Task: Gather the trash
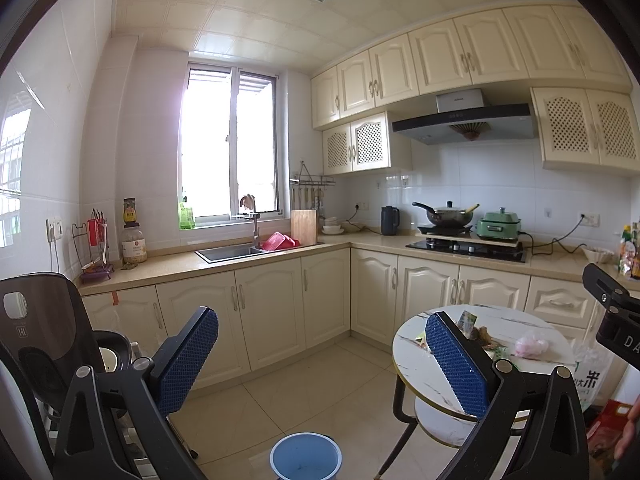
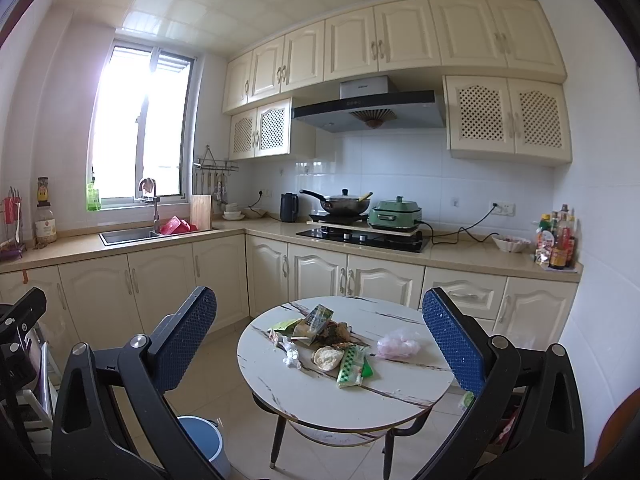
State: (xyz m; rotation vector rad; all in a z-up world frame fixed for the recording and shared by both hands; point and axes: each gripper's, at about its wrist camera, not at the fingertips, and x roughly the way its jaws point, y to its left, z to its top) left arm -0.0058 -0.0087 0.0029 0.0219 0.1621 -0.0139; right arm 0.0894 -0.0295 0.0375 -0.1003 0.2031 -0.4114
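Cream cabinets wrap two walls of this kitchen, with a window (image 2: 140,128) over the sink (image 2: 128,235) and a wok (image 2: 340,203) and a green electric pot (image 2: 395,211) on the hob under the range hood (image 2: 370,111). Out on the tiled floor stands a round white worktop (image 2: 320,392) with dark streaks — the trash lies scattered across its top. From the right wrist view the pile reads as a printed snack packet (image 2: 314,320) tilted against brown scraps, crumpled white paper (image 2: 291,354), a pale round piece of bread (image 2: 327,358), a long green wrapper (image 2: 353,366) and, a little apart toward the right, a pink-tinted plastic bag (image 2: 398,344).

A blue bucket (image 1: 306,456) sits on the floor just left of the worktop, below rim height.

The right gripper (image 2: 320,356) hangs in front of the worktop with its blue-padded fingers (image 2: 452,344) spread wide and empty, the trash framed between them. The left gripper (image 1: 320,364) points toward the floor cabinets, fingers (image 1: 186,360) likewise wide apart and holding nothing; its right finger overlaps the worktop's left edge in that view. A bag of rice (image 1: 592,376) shows beyond the worktop.
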